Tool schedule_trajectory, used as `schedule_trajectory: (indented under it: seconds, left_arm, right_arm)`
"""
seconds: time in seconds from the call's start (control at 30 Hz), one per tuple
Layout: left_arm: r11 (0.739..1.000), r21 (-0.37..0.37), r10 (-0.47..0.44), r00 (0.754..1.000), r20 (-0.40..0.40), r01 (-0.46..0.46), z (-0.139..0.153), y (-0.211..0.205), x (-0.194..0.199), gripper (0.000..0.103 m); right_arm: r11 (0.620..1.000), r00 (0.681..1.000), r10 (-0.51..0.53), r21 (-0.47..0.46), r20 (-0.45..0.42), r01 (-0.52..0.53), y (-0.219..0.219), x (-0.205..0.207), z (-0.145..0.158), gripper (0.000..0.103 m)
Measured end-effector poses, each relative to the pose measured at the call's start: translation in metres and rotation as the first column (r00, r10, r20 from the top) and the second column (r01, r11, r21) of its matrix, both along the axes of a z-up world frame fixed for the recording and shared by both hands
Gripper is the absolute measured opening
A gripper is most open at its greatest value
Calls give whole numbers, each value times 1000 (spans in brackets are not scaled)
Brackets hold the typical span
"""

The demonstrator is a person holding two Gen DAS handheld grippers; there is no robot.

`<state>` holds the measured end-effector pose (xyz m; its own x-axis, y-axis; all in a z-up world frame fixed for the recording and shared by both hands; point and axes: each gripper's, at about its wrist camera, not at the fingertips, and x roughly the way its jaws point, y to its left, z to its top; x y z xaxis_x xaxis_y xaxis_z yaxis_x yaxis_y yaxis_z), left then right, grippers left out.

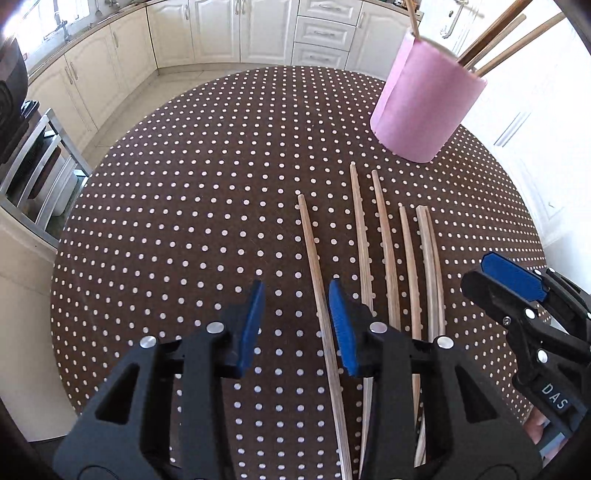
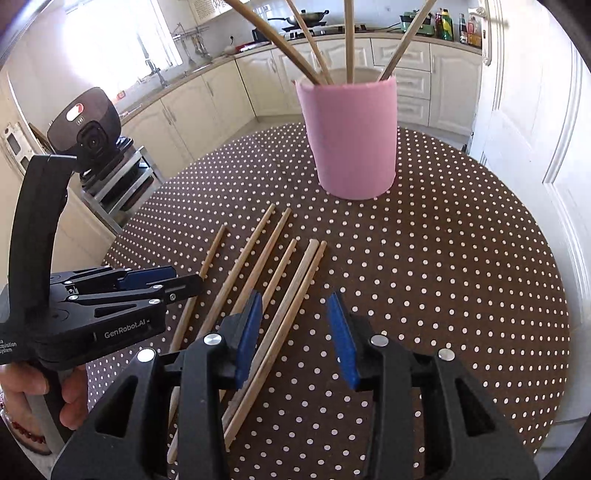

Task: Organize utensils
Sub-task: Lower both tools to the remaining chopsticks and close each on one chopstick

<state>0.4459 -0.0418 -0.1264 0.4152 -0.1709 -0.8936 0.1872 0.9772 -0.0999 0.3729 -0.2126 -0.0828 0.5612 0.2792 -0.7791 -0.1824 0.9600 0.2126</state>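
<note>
Several wooden chopsticks [image 1: 384, 236] lie side by side on the dotted brown table; they also show in the right wrist view [image 2: 266, 258]. A pink cylindrical holder [image 1: 424, 99] stands beyond them with several chopsticks upright in it, and shows in the right wrist view [image 2: 352, 140]. My left gripper [image 1: 297, 321] is open and empty, low over the table, with the leftmost chopstick [image 1: 317, 280] between its fingers near the right pad. My right gripper [image 2: 295, 332] is open and empty above the rightmost pair of chopsticks [image 2: 295, 295].
The round table [image 1: 184, 221] has a brown cloth with white dots. Cream kitchen cabinets [image 1: 221, 33] run behind it, a metal rack [image 1: 33, 170] stands at the left, and a white door [image 2: 535, 147] is at the right. The other gripper appears in each view [image 1: 524, 295] [image 2: 110, 295].
</note>
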Motion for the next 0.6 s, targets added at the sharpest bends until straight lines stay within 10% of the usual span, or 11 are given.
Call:
schedule_trajectory:
  seconds: [0.6]
  left_arm:
    - [997, 76, -21, 999, 38, 18, -5, -16, 1, 12]
  right_arm:
    - [987, 998, 13, -161, -65, -24, 20, 16, -18, 27]
